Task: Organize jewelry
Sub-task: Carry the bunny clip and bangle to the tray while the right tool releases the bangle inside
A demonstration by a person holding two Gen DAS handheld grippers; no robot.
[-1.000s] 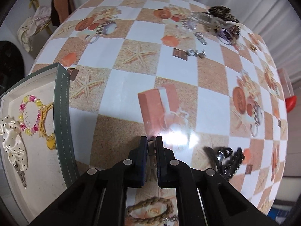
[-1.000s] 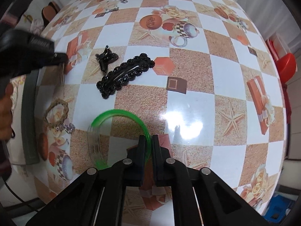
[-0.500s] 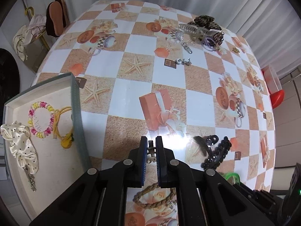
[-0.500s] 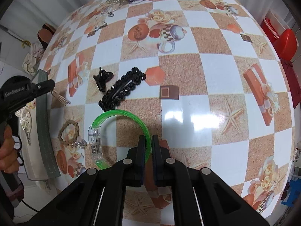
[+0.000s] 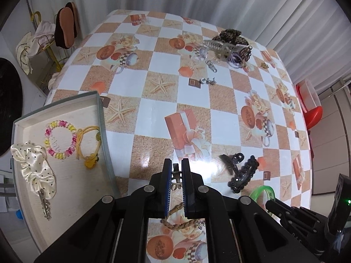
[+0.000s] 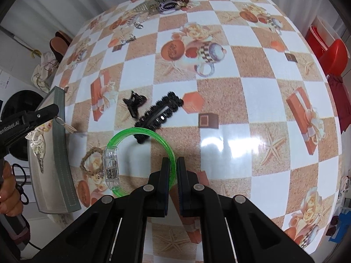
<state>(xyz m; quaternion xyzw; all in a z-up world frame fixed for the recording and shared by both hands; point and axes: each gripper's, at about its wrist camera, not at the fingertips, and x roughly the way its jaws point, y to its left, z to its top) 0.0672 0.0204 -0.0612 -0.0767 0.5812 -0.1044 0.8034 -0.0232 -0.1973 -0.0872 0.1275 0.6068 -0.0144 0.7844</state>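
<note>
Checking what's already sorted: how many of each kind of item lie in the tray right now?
Scrunchie: 1
Spiral bead-coloured hair tie: 1
Yellow elastic hair tie: 1
Metal charm: 1
Total in the tray: 4

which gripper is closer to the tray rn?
Left. The left gripper, holding a small tasselled charm, hangs at the tray's rim. The right gripper, clamped on the green bangle, is off to the tray's side.

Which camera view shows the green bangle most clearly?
The right wrist view: the whole green bangle shows, clamped in the right gripper. The left wrist view shows only a short green arc beside the black gripper body.
</note>
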